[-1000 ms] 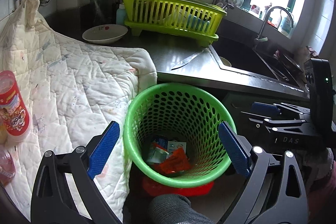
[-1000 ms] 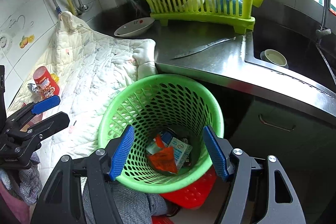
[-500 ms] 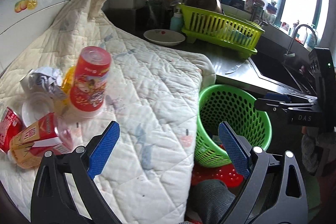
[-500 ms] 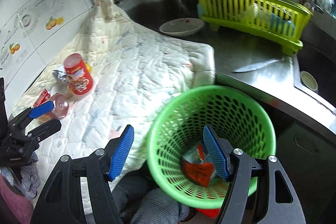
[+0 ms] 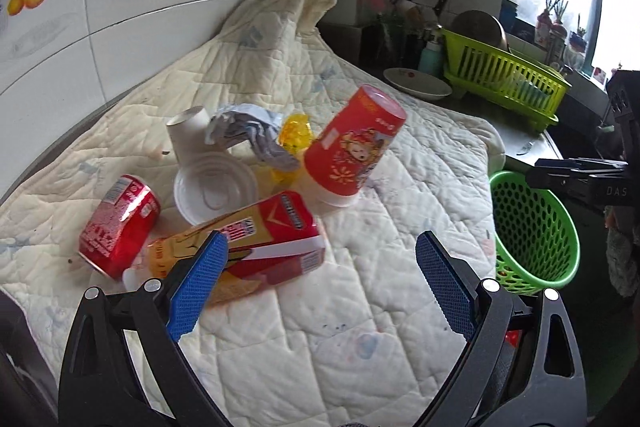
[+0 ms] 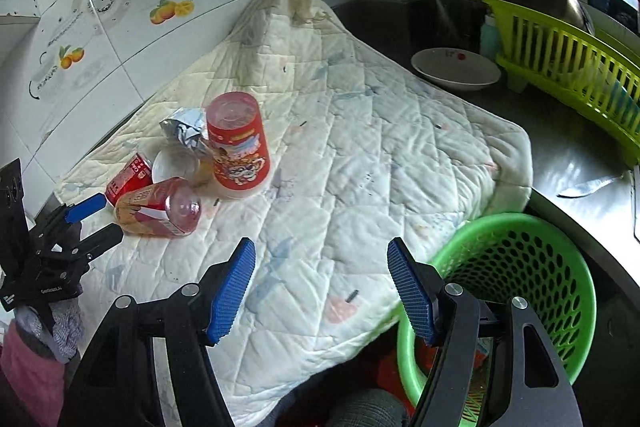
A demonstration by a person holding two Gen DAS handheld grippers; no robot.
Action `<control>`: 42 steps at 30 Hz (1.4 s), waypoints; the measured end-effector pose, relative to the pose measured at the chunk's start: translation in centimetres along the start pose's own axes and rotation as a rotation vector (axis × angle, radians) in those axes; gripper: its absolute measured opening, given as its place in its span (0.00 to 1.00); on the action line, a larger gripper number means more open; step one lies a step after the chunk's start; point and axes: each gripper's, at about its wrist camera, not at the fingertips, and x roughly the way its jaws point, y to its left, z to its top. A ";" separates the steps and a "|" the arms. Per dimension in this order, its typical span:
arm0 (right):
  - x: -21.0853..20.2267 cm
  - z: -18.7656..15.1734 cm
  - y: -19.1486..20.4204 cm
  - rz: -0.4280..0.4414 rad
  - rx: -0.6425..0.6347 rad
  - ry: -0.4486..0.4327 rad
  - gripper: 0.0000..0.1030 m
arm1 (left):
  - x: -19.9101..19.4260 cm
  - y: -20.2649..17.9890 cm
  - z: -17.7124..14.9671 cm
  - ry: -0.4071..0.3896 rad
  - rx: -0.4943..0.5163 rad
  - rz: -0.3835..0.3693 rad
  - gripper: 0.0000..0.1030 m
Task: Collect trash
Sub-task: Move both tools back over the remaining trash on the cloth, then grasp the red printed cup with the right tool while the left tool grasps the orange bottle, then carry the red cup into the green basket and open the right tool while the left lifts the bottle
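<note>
Over the quilted cloth point(image 5: 360, 307) now, no longer above the green basket point(image 6: 520, 259) seen a second ago: left gripper point(image 5: 316, 283) and right gripper point(image 6: 320, 291) both spread, empty. Ahead, clustered trash: red cup point(image 5: 354, 143), carton point(image 5: 256, 243), can point(image 5: 120, 223).

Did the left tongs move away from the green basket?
Yes. The left tongs swung leftward: the green basket, between their tips a second ago, now sits at the right edge, and the trash pile lies ahead.
</note>
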 end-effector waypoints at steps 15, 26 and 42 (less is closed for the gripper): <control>8.5 5.8 5.9 0.106 -0.044 0.035 0.74 | 1.1 5.1 -1.0 0.028 0.057 0.034 0.91; 12.6 8.7 6.9 0.111 -0.028 0.037 0.77 | 4.2 6.4 -0.4 0.080 0.194 -0.029 0.94; 15.7 9.6 7.2 0.137 0.021 0.066 0.76 | 7.4 6.3 -0.3 0.155 0.370 -0.118 0.94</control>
